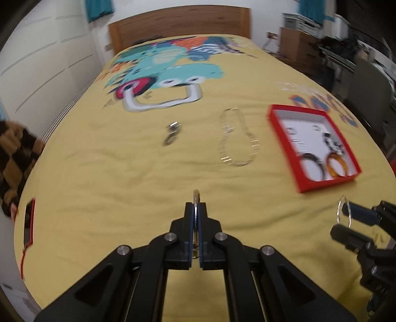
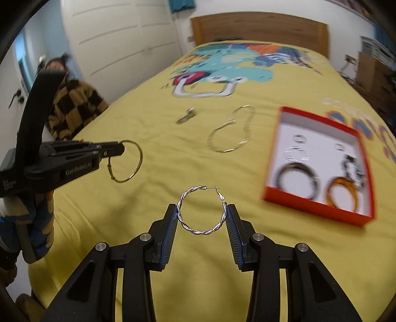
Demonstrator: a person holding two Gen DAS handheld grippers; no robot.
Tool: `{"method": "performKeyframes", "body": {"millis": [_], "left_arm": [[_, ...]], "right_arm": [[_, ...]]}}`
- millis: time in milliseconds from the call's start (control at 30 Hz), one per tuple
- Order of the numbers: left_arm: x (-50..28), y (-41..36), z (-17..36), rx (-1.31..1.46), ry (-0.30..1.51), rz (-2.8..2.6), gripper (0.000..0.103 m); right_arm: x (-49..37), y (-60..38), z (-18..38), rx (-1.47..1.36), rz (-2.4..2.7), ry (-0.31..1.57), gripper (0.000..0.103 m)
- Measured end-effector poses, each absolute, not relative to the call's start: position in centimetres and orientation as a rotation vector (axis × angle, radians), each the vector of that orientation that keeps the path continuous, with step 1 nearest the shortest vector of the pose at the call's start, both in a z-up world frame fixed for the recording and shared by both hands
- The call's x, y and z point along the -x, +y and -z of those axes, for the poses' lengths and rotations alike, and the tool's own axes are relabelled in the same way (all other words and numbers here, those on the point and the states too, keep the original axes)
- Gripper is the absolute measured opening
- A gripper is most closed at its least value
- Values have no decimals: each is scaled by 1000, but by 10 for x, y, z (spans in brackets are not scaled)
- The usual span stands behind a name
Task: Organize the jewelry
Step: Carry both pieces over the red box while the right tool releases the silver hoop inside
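Observation:
My left gripper (image 1: 196, 206) is shut on a thin gold hoop earring (image 1: 196, 195), seen edge-on between its pads; from the right wrist view the same gold hoop (image 2: 138, 158) hangs from the left gripper (image 2: 121, 148). My right gripper (image 2: 201, 213) is shut on a twisted silver hoop earring (image 2: 188, 226), held across its width above the bed; the right gripper (image 1: 344, 219) also shows at the lower right of the left wrist view. A red box (image 2: 319, 203) with a white lining holds bangles and small rings. A gold chain (image 2: 232, 131) and a small silver piece (image 2: 186, 116) lie loose on the bedspread.
The yellow bedspread (image 1: 123, 173) with a cartoon print covers the bed, a wooden headboard (image 1: 178, 22) behind. A person in a checked brown top (image 2: 74, 106) sits at the left edge. A red-edged flat object (image 1: 29, 220) lies at the bed's left side. Furniture crowds the right.

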State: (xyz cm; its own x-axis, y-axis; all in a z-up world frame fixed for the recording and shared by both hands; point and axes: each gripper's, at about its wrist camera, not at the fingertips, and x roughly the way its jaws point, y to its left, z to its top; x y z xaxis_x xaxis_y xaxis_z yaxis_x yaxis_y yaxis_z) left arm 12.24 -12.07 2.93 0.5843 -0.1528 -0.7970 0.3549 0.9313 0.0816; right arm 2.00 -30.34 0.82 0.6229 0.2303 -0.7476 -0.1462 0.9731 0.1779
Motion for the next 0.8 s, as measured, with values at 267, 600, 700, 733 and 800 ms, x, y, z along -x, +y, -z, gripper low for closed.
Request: {"method": "performKeyframes", "body": {"millis": [267,600,700,733,800], "left_arm": [[-118,-243,-58,-313,869,446,2],[-174,-348,-30,-364,907,474,2],[-197,-359,-16,-379,921,459,2],[-204,-361,-12,-385,923,456,2],[-218,-365,-4,-392,925,451,2]], "right_arm": [[2,-403,-37,-153,-90,815,39],[-57,-472,-35,-109,-89,808,39],[-80,-475,-16,-89,-112,840,39],[-88,-477,-8,-80,-121,856,39],[-100,-479,6,-65,-133,885,39]]}}
